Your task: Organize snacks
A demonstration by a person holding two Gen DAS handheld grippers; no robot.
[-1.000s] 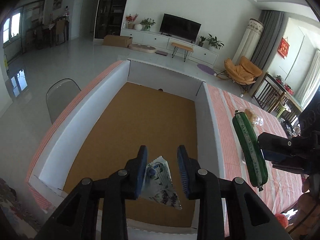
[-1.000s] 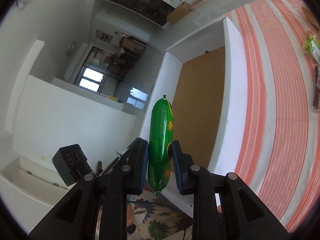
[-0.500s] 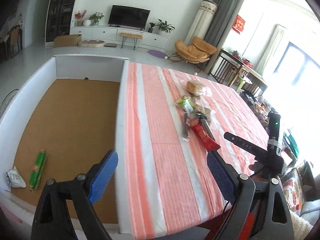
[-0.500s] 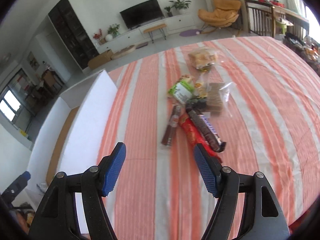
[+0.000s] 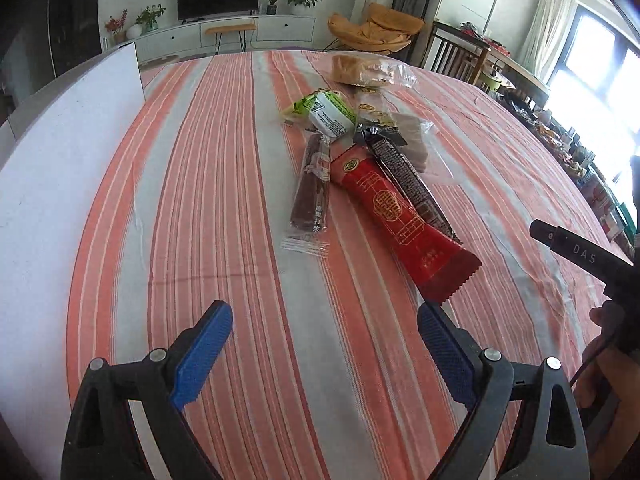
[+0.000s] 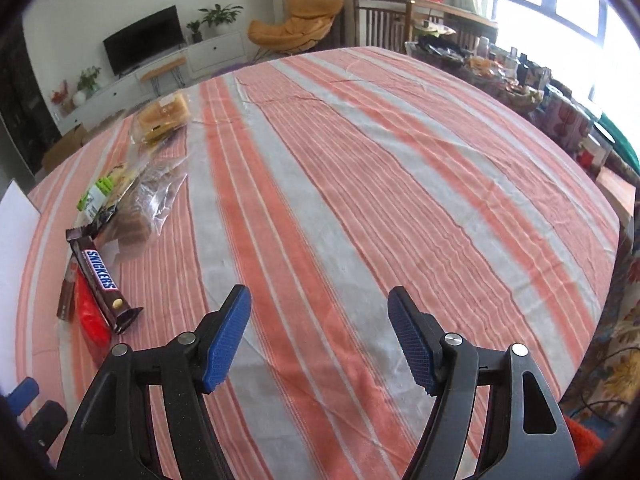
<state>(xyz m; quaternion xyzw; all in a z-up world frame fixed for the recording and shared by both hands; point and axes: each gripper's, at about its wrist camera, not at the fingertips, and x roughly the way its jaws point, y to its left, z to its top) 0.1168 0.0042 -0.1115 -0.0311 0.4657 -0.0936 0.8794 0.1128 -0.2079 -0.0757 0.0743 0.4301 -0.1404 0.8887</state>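
A heap of snacks lies on the striped tablecloth (image 5: 224,216): a red packet (image 5: 404,216), a Snickers bar (image 5: 408,178), a brown bar in clear wrap (image 5: 312,188), a green-and-white pack (image 5: 328,114) and bagged bread (image 5: 360,70). My left gripper (image 5: 324,316) hangs open and empty above the cloth, just short of the red packet's near end. In the right wrist view the Snickers bar (image 6: 102,280) and the red packet (image 6: 90,318) lie far left. My right gripper (image 6: 318,298) is open and empty over bare cloth, to the right of the heap.
The white wall of the box (image 5: 60,152) runs along the table's left side. A hand with the other gripper's black body (image 5: 592,256) shows at the right edge. Cluttered shelves (image 6: 520,80) and a chair line the table's far right side.
Both grippers let go of their snacks, a patterned packet and a green bar, into the box. Both then swung right and down to the heap on the table, jaws now wide.
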